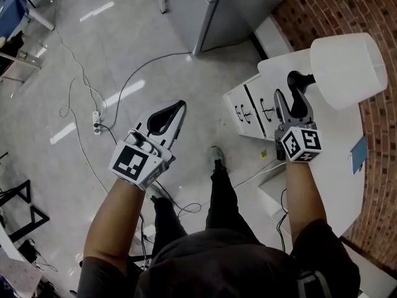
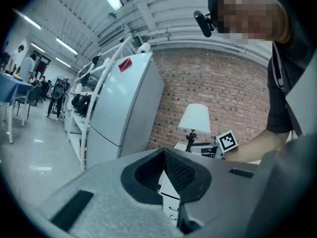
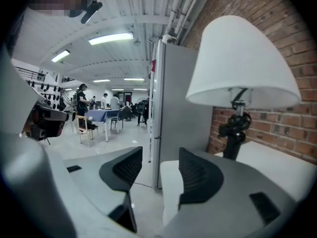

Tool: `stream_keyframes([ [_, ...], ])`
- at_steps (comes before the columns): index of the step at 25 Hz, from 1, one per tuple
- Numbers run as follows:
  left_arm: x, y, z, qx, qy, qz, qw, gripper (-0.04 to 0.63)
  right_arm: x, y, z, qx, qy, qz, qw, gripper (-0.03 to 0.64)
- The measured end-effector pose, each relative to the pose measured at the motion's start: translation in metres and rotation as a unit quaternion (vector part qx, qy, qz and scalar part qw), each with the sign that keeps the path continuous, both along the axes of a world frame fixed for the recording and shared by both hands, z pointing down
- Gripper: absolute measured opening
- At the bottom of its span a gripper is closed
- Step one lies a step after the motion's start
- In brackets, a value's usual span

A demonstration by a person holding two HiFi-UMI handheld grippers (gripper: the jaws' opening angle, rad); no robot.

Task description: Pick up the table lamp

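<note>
Two grippers, lamp not grasped
Right gripper (image 3: 157,168) has its jaws apart and empty. Just ahead, to its right, the table lamp (image 1: 345,67) stands upright on the white table (image 1: 338,166). Left gripper (image 1: 178,108), jaws together on nothing, hangs well aside over the floor (image 1: 124,36).

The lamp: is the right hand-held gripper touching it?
Apart. The right gripper view shows the right hand-held gripper open and empty, with the lamp standing beyond its jaws.
</note>
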State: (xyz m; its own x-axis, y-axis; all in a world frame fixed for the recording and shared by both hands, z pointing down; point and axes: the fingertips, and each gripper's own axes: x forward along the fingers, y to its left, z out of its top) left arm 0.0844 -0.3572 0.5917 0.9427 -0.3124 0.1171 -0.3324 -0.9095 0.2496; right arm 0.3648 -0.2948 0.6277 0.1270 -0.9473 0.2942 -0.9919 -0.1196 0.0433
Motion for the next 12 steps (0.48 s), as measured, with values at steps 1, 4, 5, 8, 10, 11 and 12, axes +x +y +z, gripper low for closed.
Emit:
stream_keyframes([
  [1,0.008,-0.001,0.002,0.002,0.001,0.005,1.0000,-0.002,0.012,0.003,0.003,-0.002,0.006,0.012,1.000,0.224],
  [4,0.031,-0.003,0.010,0.006,0.008,0.019,0.9998,-0.002,0.045,0.013,0.012,-0.008,0.019,0.050,0.999,0.227],
  [5,0.039,-0.003,0.012,0.006,0.010,0.023,0.9997,-0.002,0.055,0.016,0.014,-0.008,0.020,0.062,0.998,0.229],
  [8,0.058,-0.002,0.019,0.020,0.019,0.036,0.9990,-0.002,0.080,0.019,0.020,-0.002,0.015,0.091,0.996,0.233],
  [10,0.071,-0.002,0.021,0.025,0.027,0.044,0.9983,-0.002,0.094,0.019,0.022,0.002,0.015,0.104,0.994,0.236],
  [11,0.076,-0.002,0.022,0.024,0.030,0.047,0.9982,-0.002,0.099,0.018,0.024,0.003,0.017,0.109,0.994,0.239],
  [12,0.082,-0.002,0.023,0.021,0.032,0.048,0.9981,-0.002,0.105,0.017,0.025,0.004,0.019,0.112,0.994,0.241],
])
